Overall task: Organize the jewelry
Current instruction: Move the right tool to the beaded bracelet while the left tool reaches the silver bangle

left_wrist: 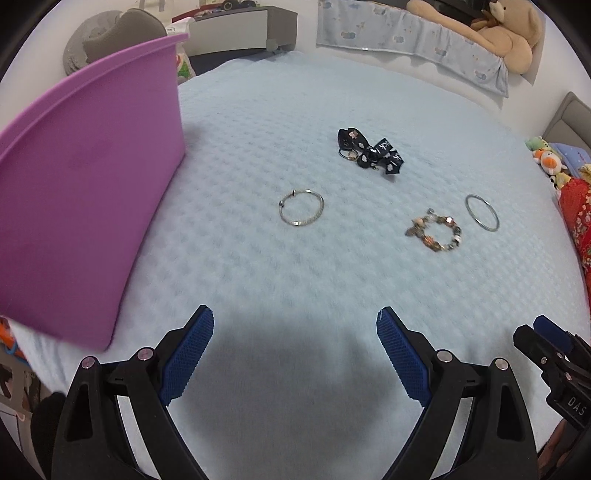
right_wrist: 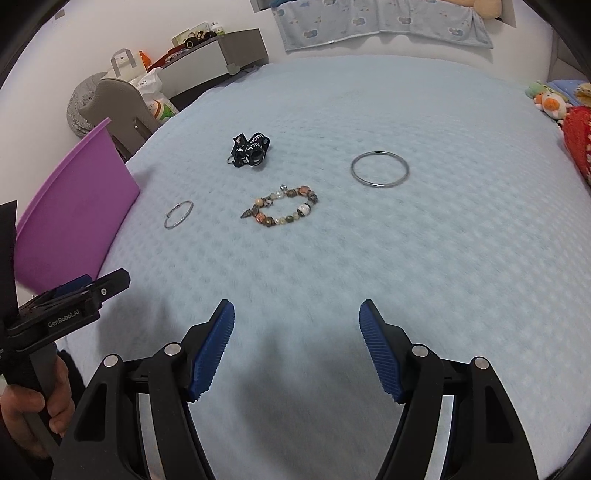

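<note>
both grippers hang over the near edge of the bed (left_wrist: pixel 258 110), each with its blue fingers spread wide and nothing between them: the left gripper (left_wrist: pixel 295 354) on one side, the right gripper (right_wrist: pixel 297 347) just beside it (from the right wrist view you can see the person's hand (right_wrist: pixel 26 413) wrapped around the left one's handle).

the jewelry lies scattered on the pale blue quilted cover, well ahead of both. a thin silver bangle with a small clasp (left_wrist: pixel 301 207) sits nearest the purple bin (left_wrist: pixel 85 192), which stands at the left edge of the bed. further back is a black ribbon piece with a ring (left_wrist: pixel 369 151), bunched up. to the right lies a beaded bracelet (right_wrist: pixel 282 206) of mixed brown, orange and white stones, and just beyond it a plain metal bangle (right_wrist: pixel 379 170), flat on the cover. none of the pieces touch each other.

a teddy bear (left_wrist: pixel 513 33) slumps at the far side of the bed.
</note>
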### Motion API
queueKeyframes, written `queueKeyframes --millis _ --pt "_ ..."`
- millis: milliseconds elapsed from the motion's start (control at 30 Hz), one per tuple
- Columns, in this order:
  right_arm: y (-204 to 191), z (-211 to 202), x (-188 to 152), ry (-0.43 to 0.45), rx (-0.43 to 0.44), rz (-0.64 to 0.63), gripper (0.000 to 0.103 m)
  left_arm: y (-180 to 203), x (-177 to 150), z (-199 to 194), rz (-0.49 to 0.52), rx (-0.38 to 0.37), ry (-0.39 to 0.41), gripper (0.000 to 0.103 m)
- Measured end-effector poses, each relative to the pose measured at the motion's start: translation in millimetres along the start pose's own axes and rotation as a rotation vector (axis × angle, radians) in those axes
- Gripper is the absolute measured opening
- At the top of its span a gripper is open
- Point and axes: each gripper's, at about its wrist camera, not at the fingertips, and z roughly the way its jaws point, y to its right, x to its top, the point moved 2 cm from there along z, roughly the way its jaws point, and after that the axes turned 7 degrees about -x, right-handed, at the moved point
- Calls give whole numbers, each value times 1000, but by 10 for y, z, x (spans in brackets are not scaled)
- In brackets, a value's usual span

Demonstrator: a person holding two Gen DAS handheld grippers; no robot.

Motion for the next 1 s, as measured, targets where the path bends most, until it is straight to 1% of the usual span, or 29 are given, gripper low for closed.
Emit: queueKeyframes --millis 300,400,567,667,1000 --pt "-175 508 345 4 5 -25 67 -72 278 506 17 19 -4 88" --pt "-202 637 437 8 -3 -28 67 -69 352 660 30 24 -5 88" --pt "-230 832 556 -2 -19 -45 67 -101 471 871 21 19 -8 88" --pt "-245 939 615 -9 -24 -54 67 -113 514 929 22 26 -2 88" --pt "-342 1082 698 2 -47 -95 69 -153 637 1056 17 28 8 90"
